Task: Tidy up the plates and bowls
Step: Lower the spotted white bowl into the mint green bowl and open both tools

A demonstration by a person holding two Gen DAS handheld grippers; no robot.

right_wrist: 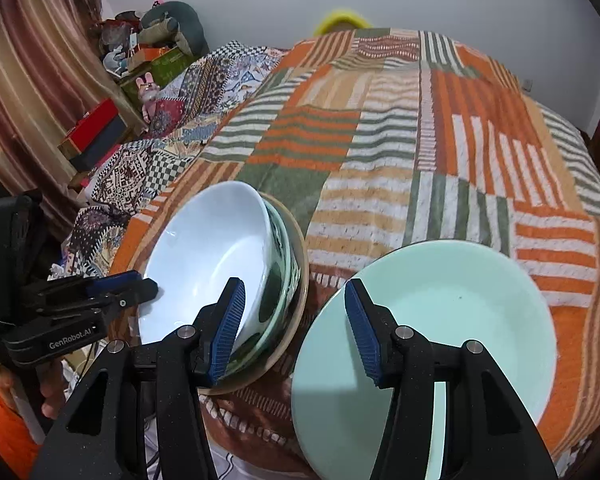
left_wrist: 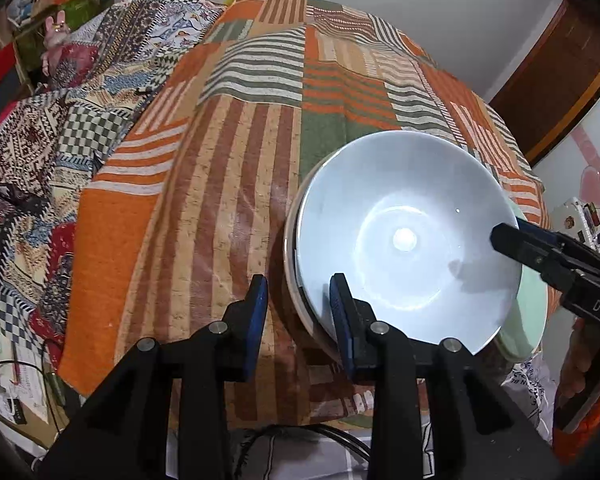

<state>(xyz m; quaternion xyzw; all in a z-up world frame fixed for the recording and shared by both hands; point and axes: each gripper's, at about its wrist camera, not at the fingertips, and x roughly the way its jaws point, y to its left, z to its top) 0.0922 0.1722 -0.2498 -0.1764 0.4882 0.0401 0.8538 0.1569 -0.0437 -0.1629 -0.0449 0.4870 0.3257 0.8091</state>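
A white bowl (left_wrist: 400, 240) sits nested in a dark green patterned bowl (right_wrist: 280, 280) on a beige plate (right_wrist: 300, 300), all on the striped cloth. My left gripper (left_wrist: 299, 282) is open and straddles the stack's near left rim, one finger over the white bowl's inside and the other outside, with a gap showing. In the right wrist view the left gripper (right_wrist: 140, 282) is at the white bowl's (right_wrist: 208, 248) left edge. My right gripper (right_wrist: 293, 282) is open between the stack and a mint green bowl (right_wrist: 440, 340), with cloth showing between its fingers. Its tip (left_wrist: 508, 234) reaches over the white bowl's right rim.
The bed is covered by an orange, green and white striped cloth (right_wrist: 400, 140), with a patchwork blanket (left_wrist: 60, 128) on its left. Boxes and toys (right_wrist: 140, 68) are piled by the curtain at the far left. The cloth's near edge (left_wrist: 260, 416) drops off just below the bowls.
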